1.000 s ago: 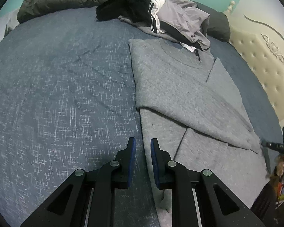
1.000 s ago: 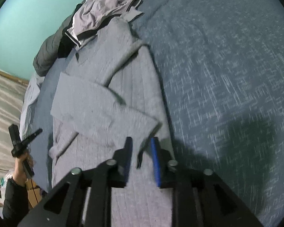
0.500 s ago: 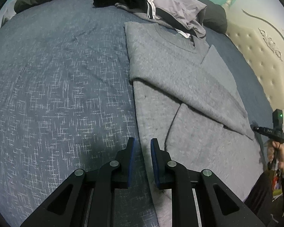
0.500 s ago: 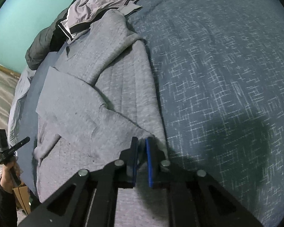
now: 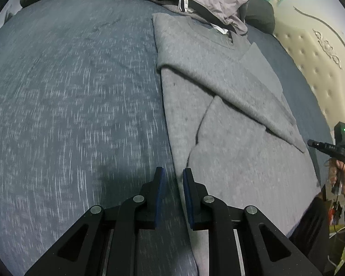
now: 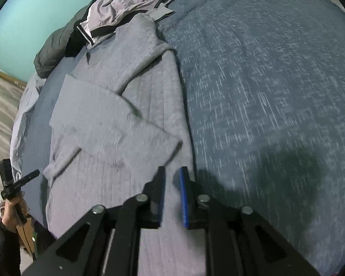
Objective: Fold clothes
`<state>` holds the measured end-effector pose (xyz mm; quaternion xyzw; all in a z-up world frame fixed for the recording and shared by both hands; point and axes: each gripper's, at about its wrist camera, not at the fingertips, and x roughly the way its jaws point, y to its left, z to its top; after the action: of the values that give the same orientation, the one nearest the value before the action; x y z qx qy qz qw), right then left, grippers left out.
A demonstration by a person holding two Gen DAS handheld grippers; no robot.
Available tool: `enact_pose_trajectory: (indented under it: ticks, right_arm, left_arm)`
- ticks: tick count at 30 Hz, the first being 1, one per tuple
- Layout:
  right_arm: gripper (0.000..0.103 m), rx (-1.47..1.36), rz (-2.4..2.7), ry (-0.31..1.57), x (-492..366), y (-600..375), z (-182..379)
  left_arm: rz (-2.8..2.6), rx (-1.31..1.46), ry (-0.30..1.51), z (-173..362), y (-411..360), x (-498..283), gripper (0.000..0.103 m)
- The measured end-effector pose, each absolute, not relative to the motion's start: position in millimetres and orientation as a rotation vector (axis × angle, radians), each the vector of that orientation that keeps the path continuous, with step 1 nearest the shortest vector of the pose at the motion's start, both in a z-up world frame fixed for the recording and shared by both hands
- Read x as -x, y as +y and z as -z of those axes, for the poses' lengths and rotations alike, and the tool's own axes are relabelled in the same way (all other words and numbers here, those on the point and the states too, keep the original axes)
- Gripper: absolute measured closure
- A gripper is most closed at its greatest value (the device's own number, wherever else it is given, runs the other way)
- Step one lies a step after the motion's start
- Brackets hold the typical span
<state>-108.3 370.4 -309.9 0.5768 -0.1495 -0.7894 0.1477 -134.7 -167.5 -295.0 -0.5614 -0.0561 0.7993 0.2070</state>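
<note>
Both tools pointed steeply down at the blue-grey flecked bedspread (image 5: 69, 92). The left gripper (image 5: 173, 179) stood slightly open, empty, at the partly folded grey sweatshirt's (image 5: 230, 119) edge. The right gripper (image 6: 172, 177) was opening over its hem, apparently empty.

Light: dim and cool in both my views, no glare
Shadows: a broad dark patch falls on the dark blue flecked bedspread (image 6: 276, 92) at lower right of my right view; a smaller one sits ahead of my left gripper (image 5: 173, 177)
Blur: the bedspread's white flecks streak into lines; the grey knit sweatshirt (image 6: 117, 124) looks smeared
Edges: strong fisheye bulge, black corners
Sharpest: black finger arms in the foreground
</note>
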Motion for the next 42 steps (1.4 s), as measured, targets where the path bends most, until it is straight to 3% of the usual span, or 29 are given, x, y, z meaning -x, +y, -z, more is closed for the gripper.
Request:
enact_pose_trajectory:
  ticks: [1, 10, 13, 42]
  right_arm:
    - [0.081, -1.659, 2.268, -0.421, 103, 372, 308]
    - [0.073, -1.699, 2.228, -0.351, 58, 387, 301]
    - [0.071, -1.715, 2.213, -0.340, 45, 389, 303]
    - [0.069, -1.769, 2.138, -0.307, 4, 394, 309]
  left_arm:
    - [-2.223, 1.566, -0.154, 294, -169, 130, 0.085]
    - [-2.177, 1.606, -0.153, 288, -172, 88, 0.083]
    - [-2.152, 1.623, -0.157, 289, -170, 77, 0.074]
    - [-1.973, 1.809, -0.198, 327, -170, 16, 0.071]
